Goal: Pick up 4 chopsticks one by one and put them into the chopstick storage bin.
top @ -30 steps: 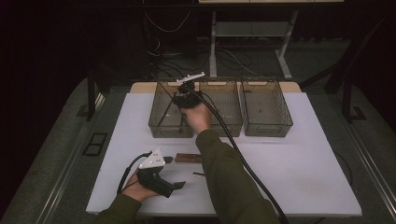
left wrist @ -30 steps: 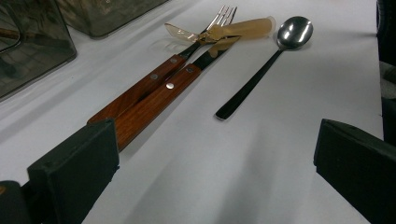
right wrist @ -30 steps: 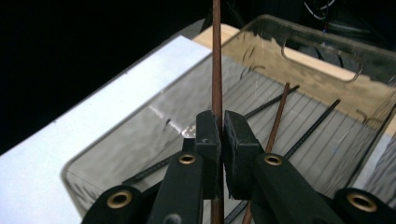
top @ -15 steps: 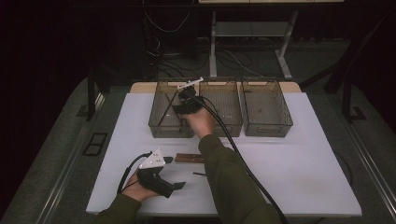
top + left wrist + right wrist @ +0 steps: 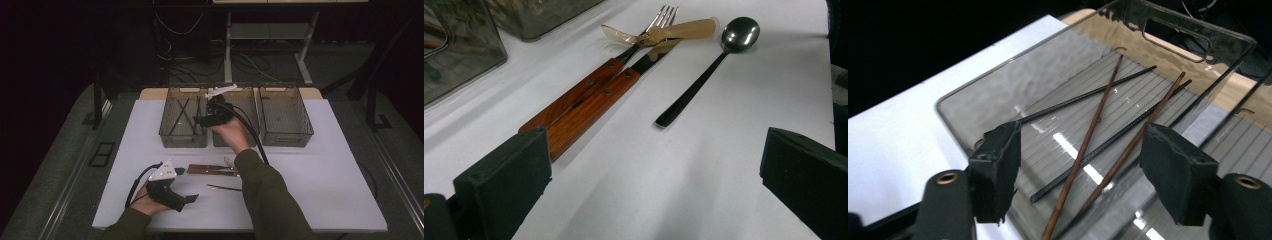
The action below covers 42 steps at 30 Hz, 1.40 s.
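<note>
My right gripper (image 5: 1080, 172) has drifted right along the smoky ribbed plastic bin (image 5: 998, 95), its jaws just opening, empty, over slender brown and black chopsticks (image 5: 1088, 142) lying inside; my left gripper (image 5: 192, 198) is resting spread.

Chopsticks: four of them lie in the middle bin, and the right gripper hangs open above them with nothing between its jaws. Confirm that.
Not quite. The chopsticks lie in the left bin, not the middle one; the high view shows this. The rest holds: in the right gripper view there are four of them, and the right gripper hangs open above them, its jaws having just been opening, with nothing between them.
</note>
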Tool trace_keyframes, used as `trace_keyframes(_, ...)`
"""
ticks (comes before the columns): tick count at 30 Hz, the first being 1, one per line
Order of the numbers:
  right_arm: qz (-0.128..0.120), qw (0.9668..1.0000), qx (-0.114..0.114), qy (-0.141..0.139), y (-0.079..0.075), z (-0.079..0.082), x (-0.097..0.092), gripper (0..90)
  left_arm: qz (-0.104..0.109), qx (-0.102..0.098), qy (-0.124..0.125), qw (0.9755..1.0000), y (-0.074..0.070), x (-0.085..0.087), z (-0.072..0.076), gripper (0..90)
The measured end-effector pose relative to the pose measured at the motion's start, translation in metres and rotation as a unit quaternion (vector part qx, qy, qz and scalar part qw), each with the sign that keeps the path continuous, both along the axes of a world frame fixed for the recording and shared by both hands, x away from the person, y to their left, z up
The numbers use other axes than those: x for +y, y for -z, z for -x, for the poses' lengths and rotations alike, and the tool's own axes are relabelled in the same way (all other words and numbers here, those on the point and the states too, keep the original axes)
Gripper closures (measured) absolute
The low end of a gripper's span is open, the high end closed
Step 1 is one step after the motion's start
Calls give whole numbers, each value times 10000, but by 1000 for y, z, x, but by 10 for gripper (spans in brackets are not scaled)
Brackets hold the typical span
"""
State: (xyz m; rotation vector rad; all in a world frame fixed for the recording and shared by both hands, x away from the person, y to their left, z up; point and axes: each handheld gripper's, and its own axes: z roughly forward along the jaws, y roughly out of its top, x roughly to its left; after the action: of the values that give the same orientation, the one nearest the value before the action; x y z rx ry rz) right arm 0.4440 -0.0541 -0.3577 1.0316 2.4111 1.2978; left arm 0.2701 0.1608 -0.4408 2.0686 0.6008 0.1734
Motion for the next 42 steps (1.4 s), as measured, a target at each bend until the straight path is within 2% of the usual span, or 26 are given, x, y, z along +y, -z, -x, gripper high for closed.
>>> trace_keyframes(6, -52, 9999, -66, -101, -2, 14, -25, 266, 11, 36, -36, 10000, 0, 0, 1, 0)
trace_keyframes(13, -148, 9996, -146, -201, 2, 32, -56, 256, -14, 39, -14, 10000, 1, -1, 1, 0)
trace_keyframes(14, -156, 9996, -175, -177, 3, 35, -60, 255, -78, 32, 21, 10000, 0, 0, 1, 0)
trace_keyframes(22, -271, 9993, -193, -176, 9, 54, -90, 241, -16, 60, -26, 10000, 1, -2, 1, 0)
trace_keyframes(28, -292, 9992, -227, -152, 13, 67, -112, 233, -78, 69, -5, 9999, 2, -2, 0, 0)
trace_keyframes(31, -371, 9990, -235, -113, 16, 75, -123, 215, -72, 62, -20, 10000, 2, -2, 0, 0)
trace_keyframes(35, -355, 9991, -242, -23, 22, 87, -140, 199, -71, 49, -21, 10000, 1, -1, 0, 0)
trace_keyframes(42, -164, 9994, -242, 197, 42, 114, -167, 189, -46, 38, -55, 10000, 1, -1, 0, 0)
